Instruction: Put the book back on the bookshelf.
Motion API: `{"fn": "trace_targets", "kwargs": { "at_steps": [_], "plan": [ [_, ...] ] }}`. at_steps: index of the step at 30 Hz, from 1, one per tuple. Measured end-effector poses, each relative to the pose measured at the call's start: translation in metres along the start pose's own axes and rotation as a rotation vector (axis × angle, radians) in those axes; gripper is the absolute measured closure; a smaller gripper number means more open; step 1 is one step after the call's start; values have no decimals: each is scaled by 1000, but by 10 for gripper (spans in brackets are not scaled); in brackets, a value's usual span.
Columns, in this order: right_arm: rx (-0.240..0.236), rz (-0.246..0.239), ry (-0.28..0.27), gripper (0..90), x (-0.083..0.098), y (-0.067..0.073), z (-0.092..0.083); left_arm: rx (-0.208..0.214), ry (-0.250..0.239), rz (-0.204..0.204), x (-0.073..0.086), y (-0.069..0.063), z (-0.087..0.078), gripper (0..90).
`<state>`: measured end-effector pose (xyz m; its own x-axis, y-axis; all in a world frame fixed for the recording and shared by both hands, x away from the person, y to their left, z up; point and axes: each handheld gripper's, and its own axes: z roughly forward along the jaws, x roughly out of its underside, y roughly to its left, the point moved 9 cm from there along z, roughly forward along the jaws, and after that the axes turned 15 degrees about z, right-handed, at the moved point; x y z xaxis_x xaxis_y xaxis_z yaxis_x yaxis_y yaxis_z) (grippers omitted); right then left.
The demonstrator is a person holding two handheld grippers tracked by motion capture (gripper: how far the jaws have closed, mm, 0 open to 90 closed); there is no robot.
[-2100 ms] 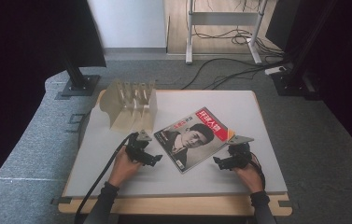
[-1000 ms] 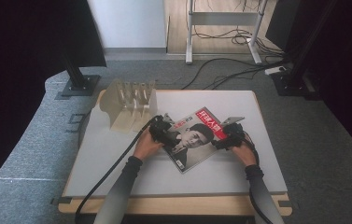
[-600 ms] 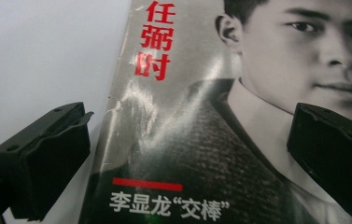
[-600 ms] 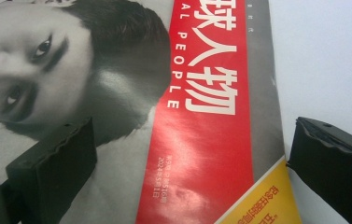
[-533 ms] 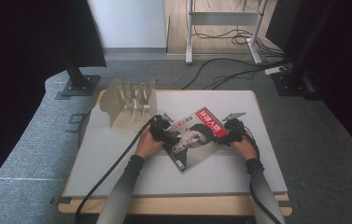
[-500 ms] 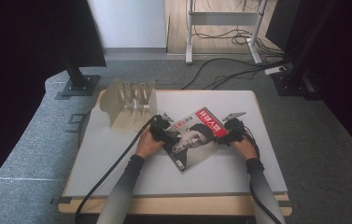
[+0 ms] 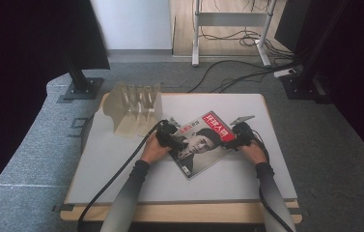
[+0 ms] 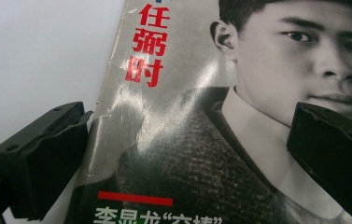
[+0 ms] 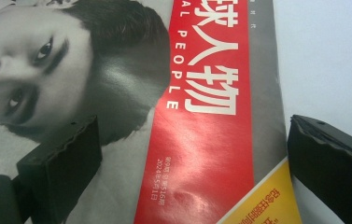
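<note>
On the table (image 7: 121, 159) in the high view, both grippers now sit at the magazine (image 7: 203, 145), where two seconds ago they hung back near the person's edge of the board; in the last half second they barely move. The left gripper (image 7: 169, 140) rests at the magazine's left edge, the right gripper (image 7: 240, 137) at its right edge by the red title band. That reads as the reach being over and a two-sided grasp or lift being next, though nothing is raised yet. The magazine lies flat between the two grippers, skewed: its long axis runs from the near corner, between the hands, up and away to the right, with the title end farthest from the person. A rack (image 7: 133, 108) stands beyond the left gripper, well apart from the cover.

In the left gripper view, the jaws stand spread wide, one just off the spine edge over bare table, the other over the printed collar. The magazine (image 8: 201, 130) lies between and beyond them, unpinched.

In the right gripper view, the jaws are likewise spread, one over the dark hair on the cover, the other past the page edge. The magazine (image 9: 201, 116) runs lengthwise ahead of them, its red band pointing away.
</note>
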<state>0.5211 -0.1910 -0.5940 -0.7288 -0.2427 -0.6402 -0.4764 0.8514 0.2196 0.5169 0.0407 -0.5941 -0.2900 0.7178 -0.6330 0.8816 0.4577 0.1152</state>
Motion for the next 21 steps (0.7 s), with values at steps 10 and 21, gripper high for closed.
{"fn": "trace_targets", "kwargs": {
  "at_steps": [10,21],
  "plan": [
    [-3,1,-2,35,10,8,-6,-4,-8,4,7,-13,-7,0],
    [-21,-18,-11,35,27,25,-16,-2,-1,7,20,-37,-22,0]
  ]
}}
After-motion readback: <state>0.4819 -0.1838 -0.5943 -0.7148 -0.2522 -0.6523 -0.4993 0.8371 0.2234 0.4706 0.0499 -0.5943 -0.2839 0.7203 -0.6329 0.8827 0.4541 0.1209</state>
